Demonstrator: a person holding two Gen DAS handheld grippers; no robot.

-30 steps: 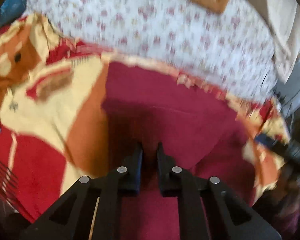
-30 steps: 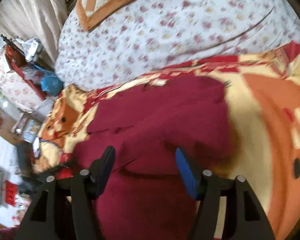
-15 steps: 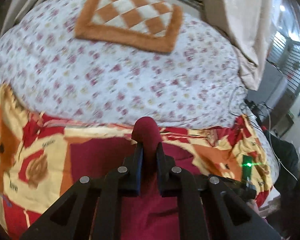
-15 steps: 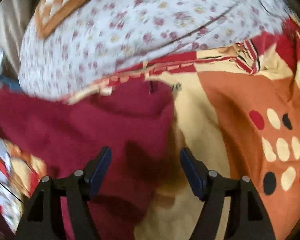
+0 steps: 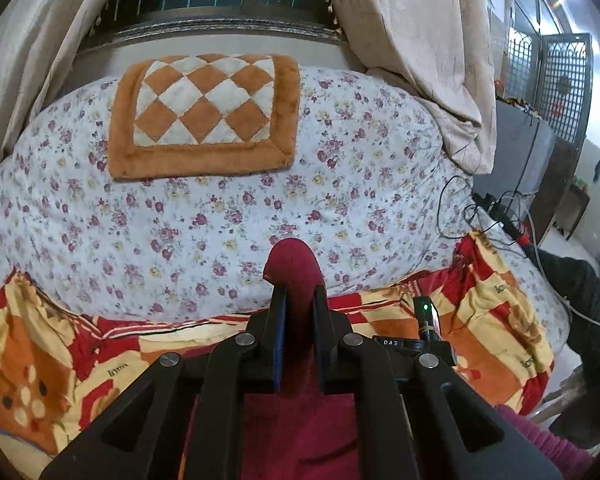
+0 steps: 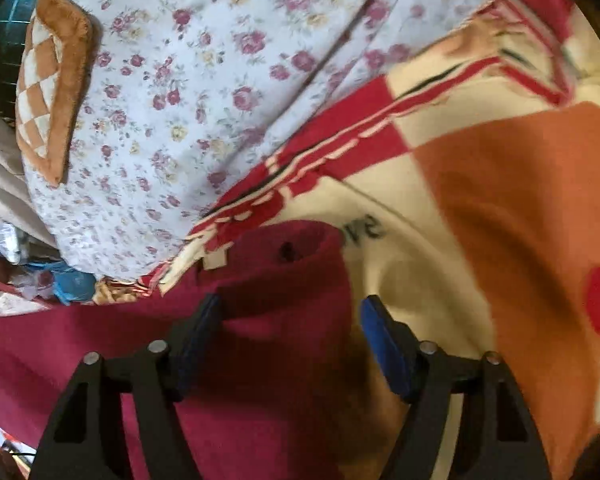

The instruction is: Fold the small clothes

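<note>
On a bed spread with a red, orange and cream blanket (image 6: 480, 200), a maroon garment (image 5: 296, 264) is lifted by a bunched fold that the left gripper (image 5: 298, 308) clamps tightly between its fingers, the cloth hanging below. The right gripper (image 6: 290, 312) hovers over the garment's edge, jaws spread wide and empty. Beyond lie a floral quilt (image 5: 220, 208), a checkered cushion (image 5: 204, 108) and beige curtains (image 5: 420, 48).
</note>
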